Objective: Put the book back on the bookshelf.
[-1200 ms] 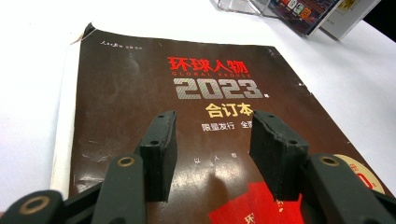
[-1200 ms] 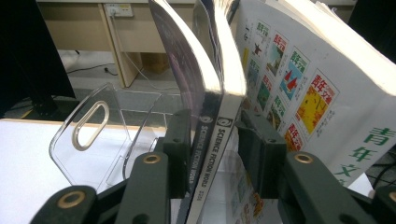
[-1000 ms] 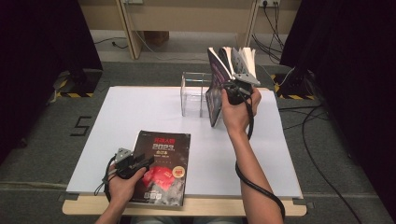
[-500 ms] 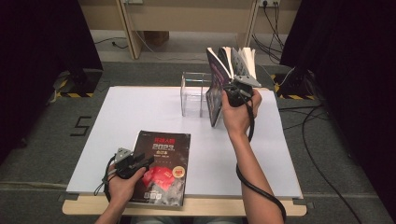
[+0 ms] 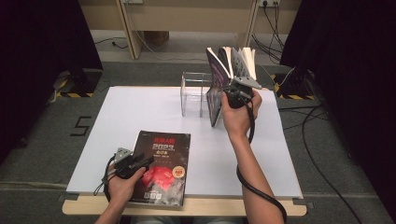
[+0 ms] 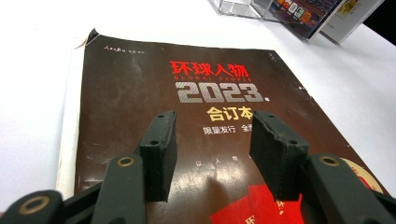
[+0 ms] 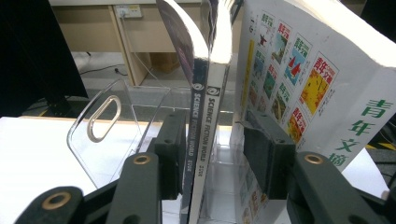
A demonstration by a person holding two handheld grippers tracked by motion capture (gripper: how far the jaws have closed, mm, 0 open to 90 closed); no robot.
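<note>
Magazines (image 7: pixel 205 107) stand in the clear rack (image 7: pixel 105 126), between the right hand-held gripper's (image 7: pixel 212 154) just-opened jaws.

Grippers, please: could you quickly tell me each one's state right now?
Left gripper: open, over the dark brown magazine.
Right gripper: open, jaws just opening around two thin upright Science Fiction World magazines.

Dark brown glossy magazine (image 5: pixel 161 165), near the front edge of the white table top (image 5: pixel 140 107): red title characters, silver "2023", yellow subtitle, red patch low on the cover. Clear acrylic rack (image 7: pixel 116 126), toward the far edge: colourless, see-through. Two thin magazines with "SCIENCE FICTION WORLD" spines (image 7: pixel 201 126): one spine black, one white. Thick white paperback (image 7: pixel 317 88): cover tiled with small multicoloured pictures, green characters on the spine. Gripper jaws: matte black.
</note>
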